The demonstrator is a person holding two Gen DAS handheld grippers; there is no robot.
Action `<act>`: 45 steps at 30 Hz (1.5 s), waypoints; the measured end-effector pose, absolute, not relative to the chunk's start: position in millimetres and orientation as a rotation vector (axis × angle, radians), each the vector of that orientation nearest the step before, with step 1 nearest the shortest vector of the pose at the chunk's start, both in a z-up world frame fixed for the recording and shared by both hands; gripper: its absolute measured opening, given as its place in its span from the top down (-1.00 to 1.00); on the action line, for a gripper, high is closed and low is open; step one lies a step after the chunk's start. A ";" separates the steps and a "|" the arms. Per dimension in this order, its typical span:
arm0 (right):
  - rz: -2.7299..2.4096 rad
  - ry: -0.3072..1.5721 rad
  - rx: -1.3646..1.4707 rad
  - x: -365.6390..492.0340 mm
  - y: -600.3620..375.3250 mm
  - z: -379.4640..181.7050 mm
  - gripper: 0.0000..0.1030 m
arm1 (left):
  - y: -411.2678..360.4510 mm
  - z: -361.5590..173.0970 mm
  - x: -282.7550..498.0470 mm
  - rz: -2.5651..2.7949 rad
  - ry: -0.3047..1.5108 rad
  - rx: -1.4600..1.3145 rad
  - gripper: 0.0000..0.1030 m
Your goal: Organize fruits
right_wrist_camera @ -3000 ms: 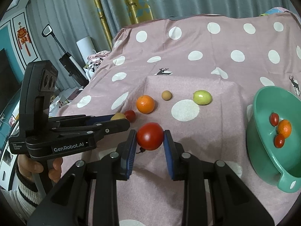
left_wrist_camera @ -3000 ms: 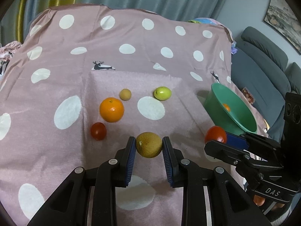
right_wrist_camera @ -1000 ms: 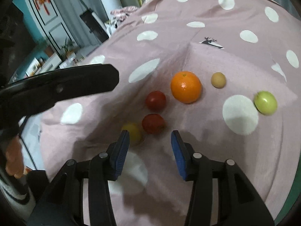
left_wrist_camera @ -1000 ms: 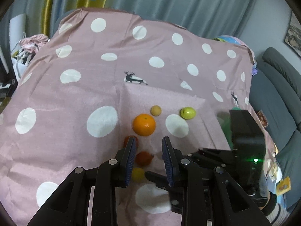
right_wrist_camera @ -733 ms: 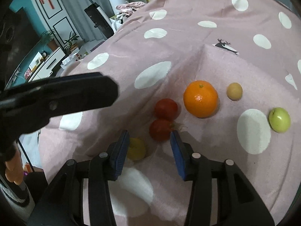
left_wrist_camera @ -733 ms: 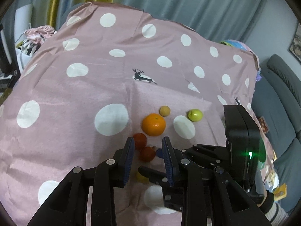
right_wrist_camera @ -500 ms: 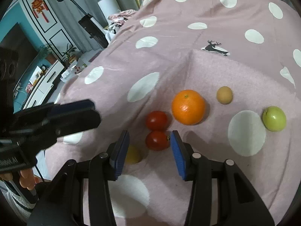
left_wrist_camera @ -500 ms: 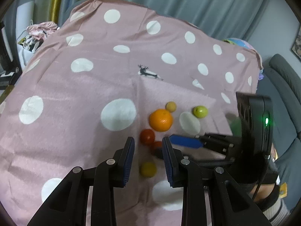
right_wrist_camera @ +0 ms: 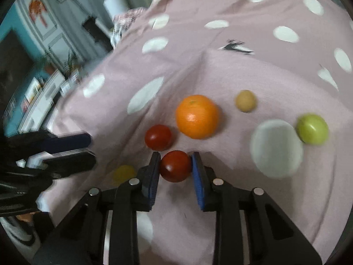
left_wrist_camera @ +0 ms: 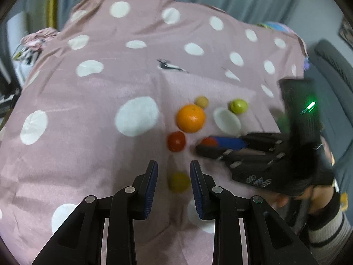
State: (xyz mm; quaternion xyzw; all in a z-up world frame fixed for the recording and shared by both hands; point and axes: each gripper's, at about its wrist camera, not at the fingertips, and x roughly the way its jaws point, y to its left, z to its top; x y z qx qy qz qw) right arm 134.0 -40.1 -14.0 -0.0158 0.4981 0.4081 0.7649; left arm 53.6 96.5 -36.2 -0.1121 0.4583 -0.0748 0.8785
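Note:
Loose fruit lies on a pink dotted cloth (left_wrist_camera: 136,79): an orange (left_wrist_camera: 190,117), a tan fruit (left_wrist_camera: 201,102), a green fruit (left_wrist_camera: 238,106), a red tomato (left_wrist_camera: 176,141) and a yellow fruit (left_wrist_camera: 179,182). My right gripper (right_wrist_camera: 175,154) is closing on a second red tomato (right_wrist_camera: 175,166), and both pads press its sides. The other tomato (right_wrist_camera: 158,137) sits just beyond it, near the orange (right_wrist_camera: 197,116). My left gripper (left_wrist_camera: 173,163) hovers shut and empty above the yellow fruit. In the right wrist view, that left gripper (right_wrist_camera: 91,150) hangs left of the yellow fruit (right_wrist_camera: 123,173).
A person's hand (left_wrist_camera: 320,196) in a striped sleeve (left_wrist_camera: 328,231) holds the right gripper (left_wrist_camera: 199,146). A grey sofa (left_wrist_camera: 331,70) stands at the right. Curtains hang behind the cloth. Shelves and room clutter (right_wrist_camera: 44,84) lie off the cloth's left edge.
The right gripper moved in over the nearer tomato and its jaws closed onto it. The left gripper stayed shut above the yellow fruit, its view shifting slightly.

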 end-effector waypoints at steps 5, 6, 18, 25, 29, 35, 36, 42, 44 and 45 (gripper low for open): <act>0.887 1.016 0.110 114.8 -96.7 2.7 0.44 | 66.0 -46.7 62.8 -0.190 1.009 -0.132 0.44; 0.894 1.011 0.128 110.8 -104.7 4.3 0.44 | 61.1 -49.1 65.1 -0.190 1.021 -0.111 0.44; 0.974 0.921 0.255 82.9 -152.4 16.1 0.43 | 40.9 -67.6 82.2 -0.081 1.141 0.089 0.44; 0.982 0.898 0.328 80.4 -171.1 11.8 0.43 | 36.5 -77.1 81.0 -0.085 1.224 0.088 0.45; 0.980 0.896 0.357 79.5 -178.7 9.3 0.43 | 39.2 -78.5 78.7 -0.053 1.226 0.037 0.46; 0.969 0.868 0.374 75.5 -193.5 17.9 0.43 | 13.4 -61.5 71.8 -0.106 1.191 0.026 0.46; 0.964 0.861 0.374 74.6 -196.1 20.2 0.43 | 8.2 -56.4 70.4 -0.119 1.178 0.021 0.46; 0.920 0.808 0.390 67.5 -223.3 36.5 0.43 | -26.9 -24.9 64.8 -0.189 1.096 0.014 0.46; 0.899 0.791 0.392 65.1 -233.9 42.2 0.43 | -38.8 -13.5 62.7 -0.209 1.063 0.009 0.46; 0.889 0.783 0.392 64.0 -238.9 44.6 0.43 | -43.4 -9.6 62.6 -0.220 1.052 0.010 0.46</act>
